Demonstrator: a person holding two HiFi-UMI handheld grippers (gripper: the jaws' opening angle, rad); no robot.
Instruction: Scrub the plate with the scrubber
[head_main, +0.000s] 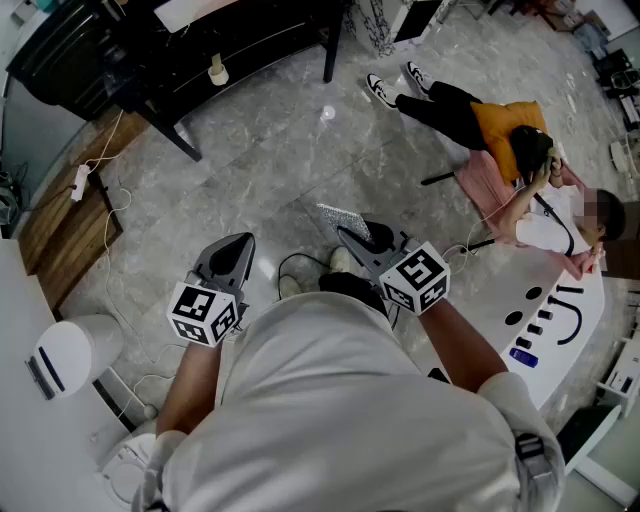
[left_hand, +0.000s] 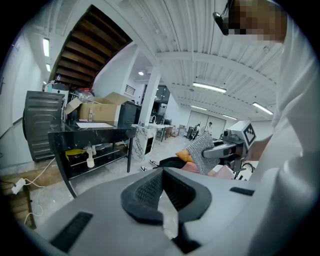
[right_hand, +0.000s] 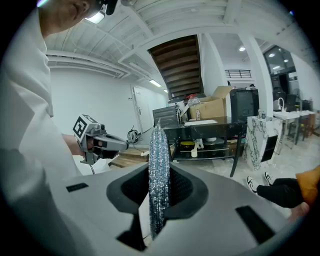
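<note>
Item, nearest: left gripper (left_hand: 162, 172), held low in front of the body and angled down – jaws pressed together, nothing between them. Item, alongside it: right gripper (right_hand: 159, 186), clamped on the scrubber (right_hand: 159, 145), a silvery mesh pad held edge-on so that its thin side stands up between the pads and most of it sticks out past the tips. Item, beyond: grey marble floor (head_main: 280, 150); a black table (left_hand: 92, 131) with a cardboard box (left_hand: 97, 111) on top; a person (head_main: 480, 120) sitting on the floor, well apart from us. Plate: in none of our views, so we judge the scrubbing not yet begun. Handling note, as we judge it – we should find the plate first, open the left gripper to pin its rim, and keep the right grip firm while turning the wrist so the pad's broad face, not its edge, meets the surface
</note>
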